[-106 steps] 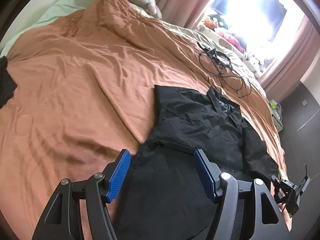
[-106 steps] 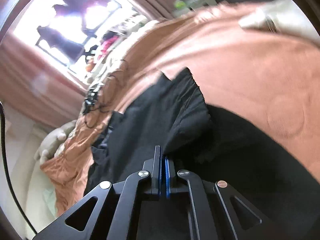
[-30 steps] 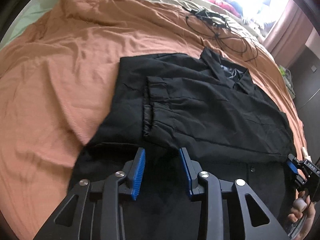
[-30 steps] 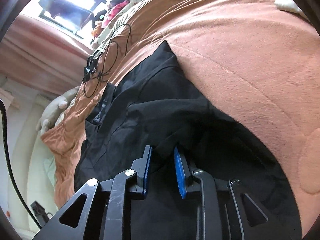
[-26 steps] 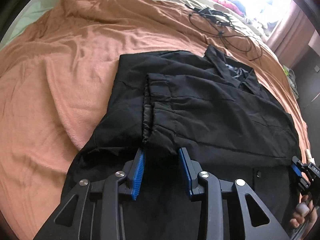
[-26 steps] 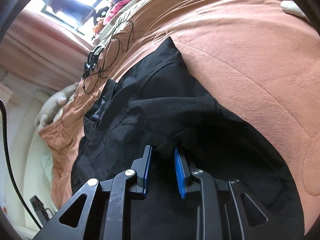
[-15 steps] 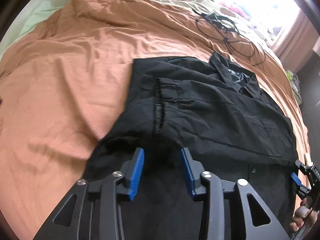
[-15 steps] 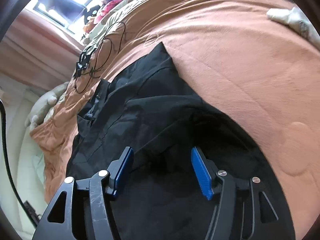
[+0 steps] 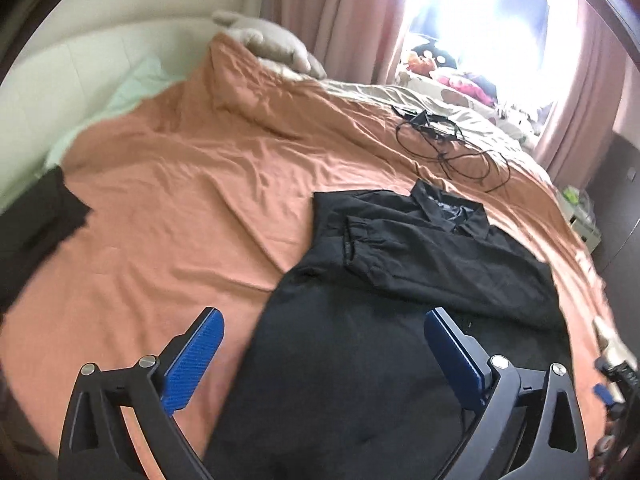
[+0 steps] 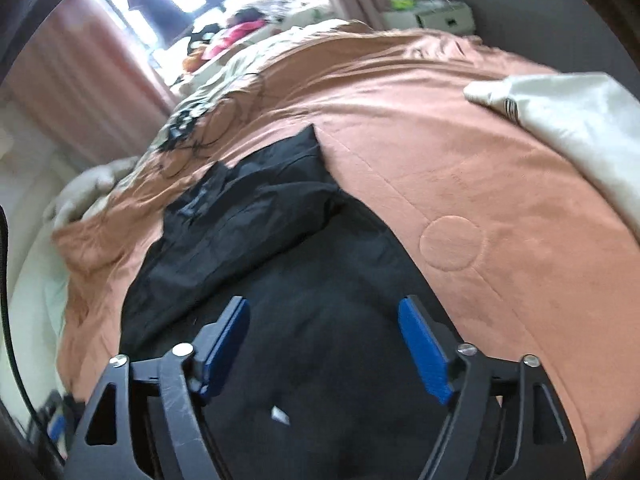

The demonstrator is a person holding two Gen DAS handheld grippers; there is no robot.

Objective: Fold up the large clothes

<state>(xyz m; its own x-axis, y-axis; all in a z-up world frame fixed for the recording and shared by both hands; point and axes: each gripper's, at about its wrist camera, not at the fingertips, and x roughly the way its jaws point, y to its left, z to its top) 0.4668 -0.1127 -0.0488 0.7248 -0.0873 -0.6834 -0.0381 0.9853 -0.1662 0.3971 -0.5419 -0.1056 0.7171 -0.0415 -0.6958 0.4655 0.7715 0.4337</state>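
Landmark: black jacket (image 9: 400,280) lying flat on the orange blanket (image 9: 180,208), collar toward the window, both sleeves folded across the chest. Far left of the jacket, a dark garment (image 9: 36,216) at the blanket edge. Left gripper (image 9: 324,352) hovers above the jacket hem, jaws just opened wide, nothing between the blue pads. Beyond the jacket collar, a black cable tangle (image 9: 444,148); a plush toy (image 9: 276,44) up by the headboard. Right gripper (image 10: 324,340) over the jacket's lower part, jaws just opened, spread, clear of cloth. Right of the jacket, a white cloth (image 10: 568,120) on the blanket.
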